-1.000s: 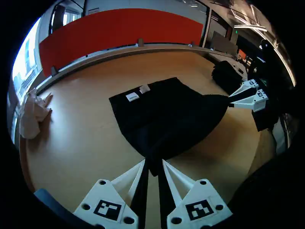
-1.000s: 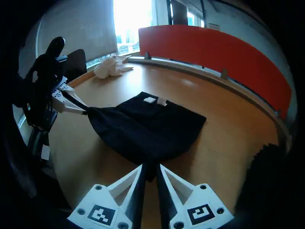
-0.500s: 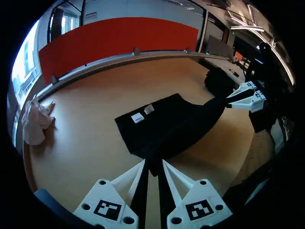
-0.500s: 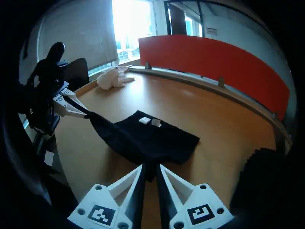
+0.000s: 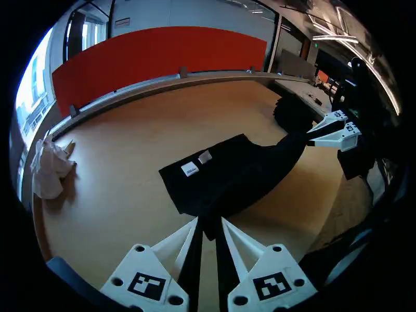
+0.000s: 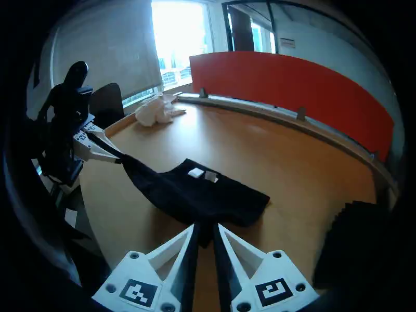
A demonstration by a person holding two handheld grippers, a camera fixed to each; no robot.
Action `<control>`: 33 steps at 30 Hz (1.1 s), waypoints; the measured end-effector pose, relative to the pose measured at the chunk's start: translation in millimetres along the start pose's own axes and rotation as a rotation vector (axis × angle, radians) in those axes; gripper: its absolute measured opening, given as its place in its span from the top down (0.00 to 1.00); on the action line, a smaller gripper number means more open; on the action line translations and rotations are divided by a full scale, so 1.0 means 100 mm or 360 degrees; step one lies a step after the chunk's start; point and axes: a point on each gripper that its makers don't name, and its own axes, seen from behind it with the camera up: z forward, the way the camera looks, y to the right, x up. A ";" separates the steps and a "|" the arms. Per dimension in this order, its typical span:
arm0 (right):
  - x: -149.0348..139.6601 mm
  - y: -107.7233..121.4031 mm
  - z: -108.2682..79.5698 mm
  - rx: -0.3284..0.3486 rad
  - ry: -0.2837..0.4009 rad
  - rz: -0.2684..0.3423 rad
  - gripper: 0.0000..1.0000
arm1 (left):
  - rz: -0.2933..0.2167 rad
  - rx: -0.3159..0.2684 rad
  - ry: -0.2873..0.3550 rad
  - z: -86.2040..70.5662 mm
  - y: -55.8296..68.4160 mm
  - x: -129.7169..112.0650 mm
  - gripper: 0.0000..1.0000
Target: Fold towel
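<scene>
A black towel (image 5: 239,174) with two white tags (image 5: 189,168) hangs between both grippers, its far part resting on the wooden table (image 5: 125,151). My left gripper (image 5: 208,229) is shut on one near corner of it. The right gripper (image 5: 311,139) appears farther off at the right, pinching the other corner. In the right gripper view, my right gripper (image 6: 204,231) is shut on the towel (image 6: 203,195), and the left gripper (image 6: 117,156) holds the opposite corner at the left, above the table's edge.
A crumpled white cloth (image 5: 48,166) lies at the table's left end, near the window (image 6: 155,110). A red partition (image 5: 156,52) runs along the table's far side. A dark folded pile (image 5: 291,110) sits at the far right. A dark chair (image 6: 106,101) stands by the table.
Both grippers have lifted and pulled back with the towel's corners. The towel has been drawn toward the near table edge, and less of it lies flat.
</scene>
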 end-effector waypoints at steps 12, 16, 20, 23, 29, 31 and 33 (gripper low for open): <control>0.02 -0.04 -0.04 0.0009 -0.0012 -0.0021 0.82 | -0.0010 -0.0012 0.0007 -0.07 0.01 0.02 0.85; 0.02 -0.04 -0.01 0.0014 -0.0025 -0.0022 0.82 | -0.0014 -0.0012 0.0001 -0.04 0.00 0.02 0.85; 0.02 -0.02 0.05 0.0029 -0.0051 -0.0025 0.82 | -0.0018 -0.0007 -0.0010 0.03 -0.04 0.03 0.85; 0.02 0.01 0.12 0.0038 -0.0075 -0.0033 0.82 | -0.0029 -0.0006 -0.0018 0.11 -0.08 0.05 0.85; 0.02 0.18 0.30 0.0026 -0.0123 -0.0040 0.82 | -0.0061 -0.0030 -0.0042 0.33 -0.15 0.08 0.85; 0.01 0.25 0.36 0.0019 -0.0142 -0.0034 0.82 | -0.0072 -0.0027 -0.0054 0.41 -0.19 0.08 0.85; 0.00 0.31 0.42 0.0011 -0.0158 -0.0028 0.81 | -0.0083 -0.0023 -0.0064 0.49 -0.24 0.09 0.85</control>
